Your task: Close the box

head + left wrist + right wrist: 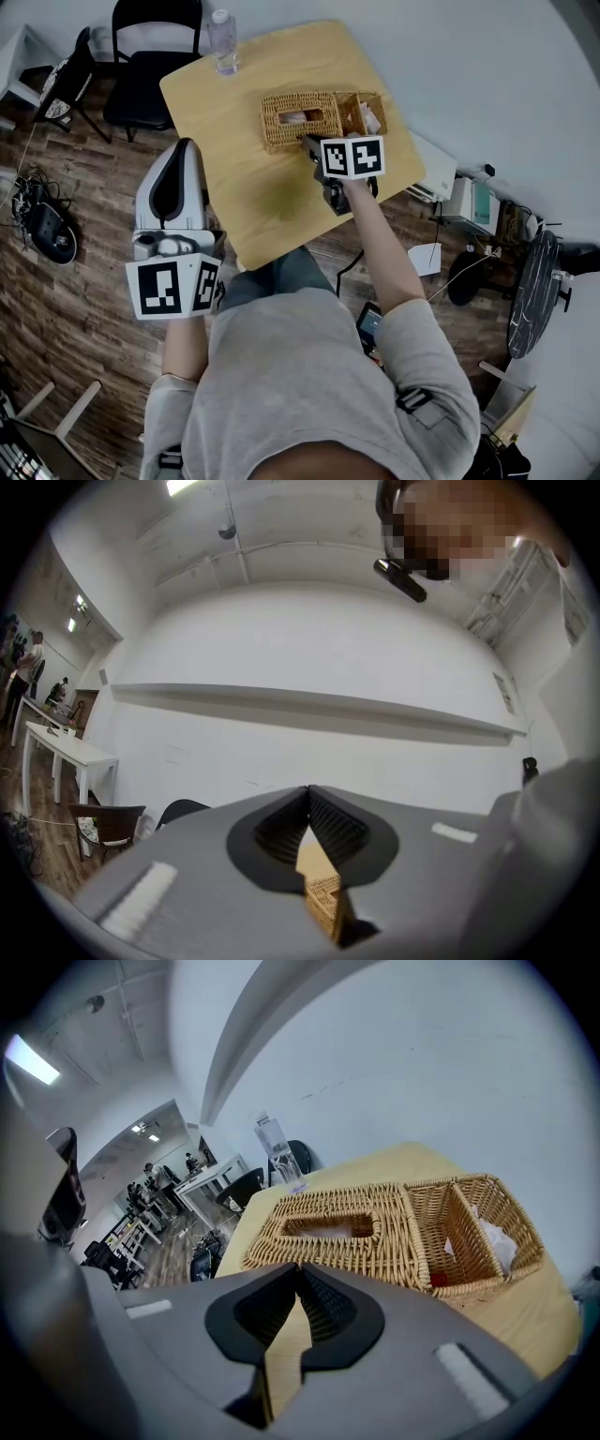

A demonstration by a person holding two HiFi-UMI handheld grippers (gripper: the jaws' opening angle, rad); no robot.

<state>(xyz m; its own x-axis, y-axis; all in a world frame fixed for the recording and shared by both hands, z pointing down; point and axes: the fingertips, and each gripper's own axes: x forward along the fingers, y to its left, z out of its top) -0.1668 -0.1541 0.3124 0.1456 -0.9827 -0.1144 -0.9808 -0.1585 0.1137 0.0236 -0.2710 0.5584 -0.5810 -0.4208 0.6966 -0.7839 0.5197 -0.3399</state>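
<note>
The box (323, 118) is a long wicker basket that stands on a wooden table (234, 159), on the half far from the person. Its left and bigger part is covered with a wicker lid (328, 1232). The lid has a rectangular slot, and something white (330, 1232) shows inside it. The right part of the box is open and is divided in two compartments. The outer compartment (497, 1232) holds white paper or packets. In the inner, narrower compartment a small red thing (439, 1280) lies at the near corner. The long axis of the box runs from left to right across the person's view, with the covered end at the left and the open end at the right. The right gripper (309, 142) is at the near side of the box and points to it, about where the lid ends; I cannot tell if it touches the wicker. Its jaws are together at the tips and there is nothing between them. The left gripper (185, 142) is well apart from the box, to its near left, beyond the table edge and over the floor. Its jaws are also together and empty, and its camera sees mostly a white wall. A clear bottle (223, 42) stands to the far left of the box.
</note>
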